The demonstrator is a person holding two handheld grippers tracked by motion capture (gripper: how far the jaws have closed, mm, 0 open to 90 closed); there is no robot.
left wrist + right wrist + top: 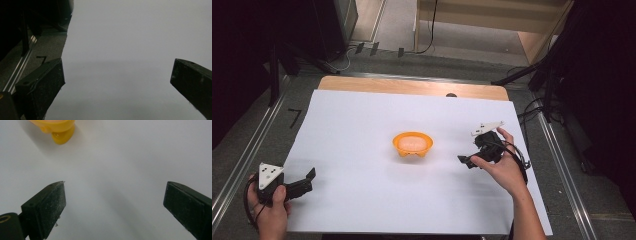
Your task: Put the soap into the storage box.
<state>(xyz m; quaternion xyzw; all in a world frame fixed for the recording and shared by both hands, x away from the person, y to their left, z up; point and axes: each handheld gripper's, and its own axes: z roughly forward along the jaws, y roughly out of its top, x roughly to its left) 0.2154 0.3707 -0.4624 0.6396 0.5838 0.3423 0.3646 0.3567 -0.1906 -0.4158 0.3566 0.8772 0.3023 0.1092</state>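
An orange bowl point(412, 143) with something pale pink inside stands in the middle of the white sheet point(362, 200); its yellow-orange foot point(61, 133) shows at the top left of the right gripper view. To the bowl's right, a hand holds my right gripper point(467, 161), pointing left toward the bowl and a short way from it. Its jaws stand wide apart, open point(113, 195), with bare sheet between them. My left gripper point(309, 176) rests at the front left corner in a hand, open point(117, 72), nothing between its jaws.
The white sheet covers a wooden table point(412, 86) whose far edge shows bare. Metal rails point(242, 160) run along both sides. Dark stands and cables point(532, 110) crowd the right and far sides. The sheet's left edge point(65, 45) lies close to the left gripper.
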